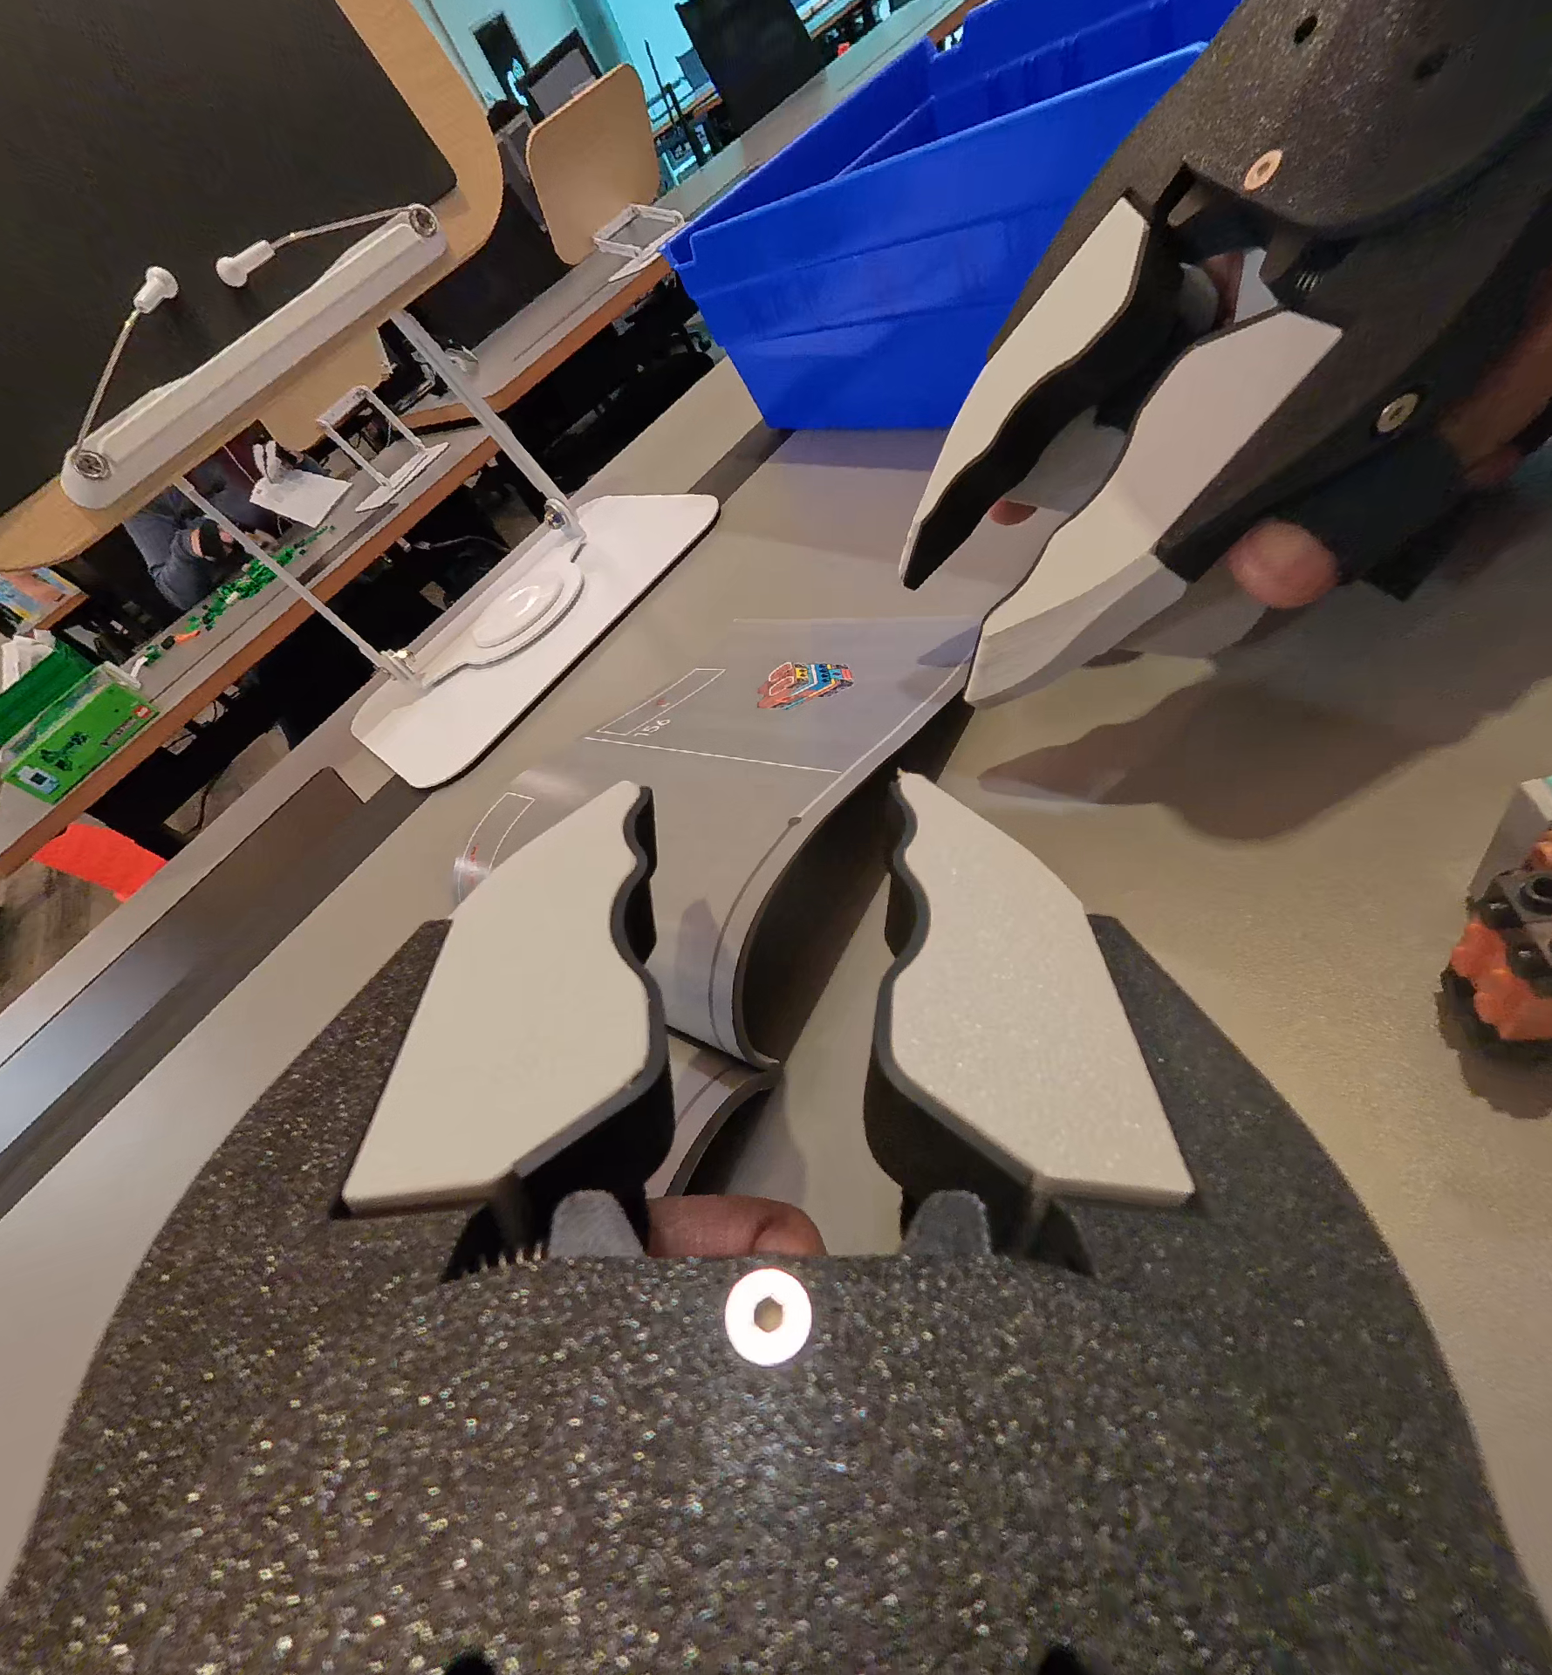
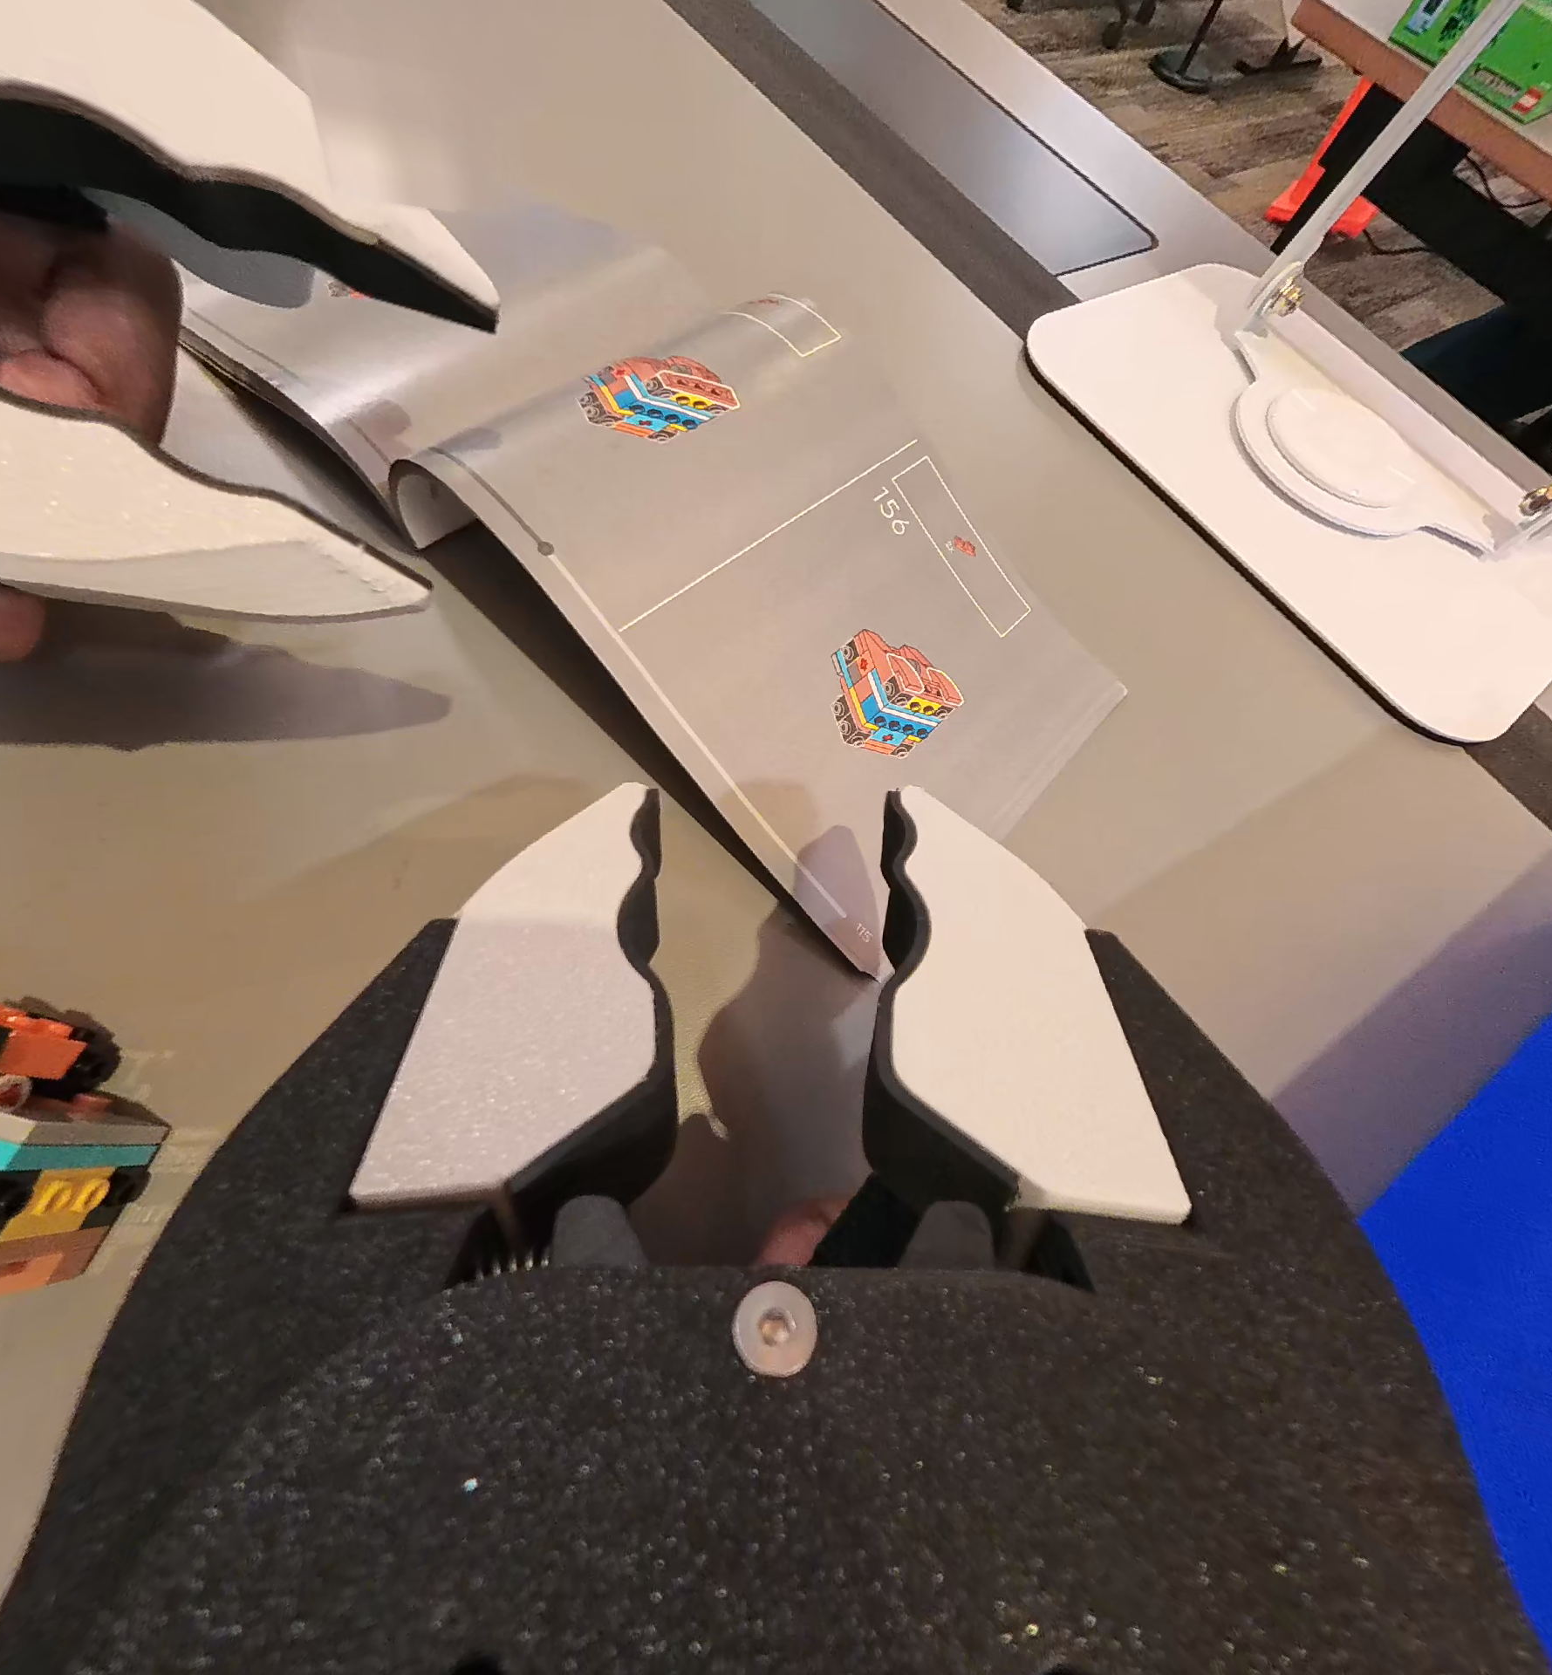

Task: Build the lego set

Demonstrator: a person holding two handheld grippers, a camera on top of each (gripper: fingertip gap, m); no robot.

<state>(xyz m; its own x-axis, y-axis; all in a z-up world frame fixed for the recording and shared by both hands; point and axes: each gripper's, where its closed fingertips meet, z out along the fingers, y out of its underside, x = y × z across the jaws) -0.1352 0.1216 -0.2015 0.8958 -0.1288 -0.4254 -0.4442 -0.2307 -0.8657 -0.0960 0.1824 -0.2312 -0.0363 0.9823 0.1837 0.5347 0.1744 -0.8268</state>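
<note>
An open instruction booklet [image 2: 754, 562] lies on the grey table, and its right page arches up off the surface. It also shows in the left wrist view [image 1: 754, 725]. My left gripper [image 1: 772, 807] is open, and the curled page edge and spine run between its fingers. My right gripper [image 2: 772, 807] is open. The page's near corner touches the inner side of its right finger [image 2: 980, 997]. A partly built Lego model [image 2: 29, 1151], orange, black and teal, sits on the table to the side and also shows in the left wrist view [image 1: 1542, 952]. Neither gripper holds a brick.
A blue bin [image 1: 890, 272] stands behind the booklet and reaches the lower right of the right wrist view [image 2: 1524, 1314]. The white base of a stand [image 2: 1298, 508] sits at the table's far edge [image 1: 527, 634]. Other desks with green boxes lie beyond.
</note>
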